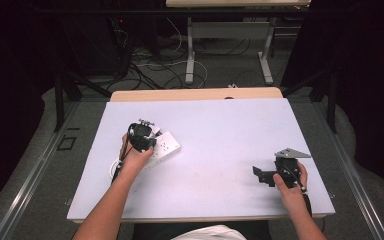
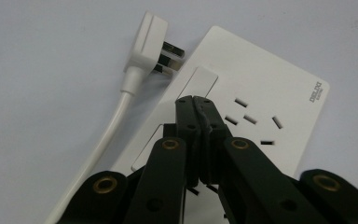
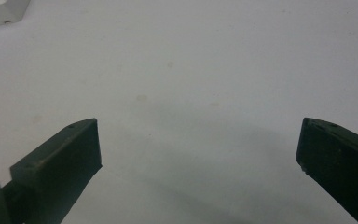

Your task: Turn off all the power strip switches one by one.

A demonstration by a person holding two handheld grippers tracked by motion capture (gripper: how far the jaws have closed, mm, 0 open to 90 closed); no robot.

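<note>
Currently my left gripper [image 2: 195,99] has its jaws pressed fully together with nothing between them, tips poised over the white power strip [image 2: 261,100], close to its rocker switch [image 2: 199,82]. Contact with the switch: cannot tell. White plug [image 2: 145,44] lies just beside the strip's corner, prongs toward it, cord [image 2: 103,140] trailing off across the table [image 1: 220,135]. My right gripper [image 3: 198,149] rests well apart on the table's right side, jaws wide, holding nothing.
</note>
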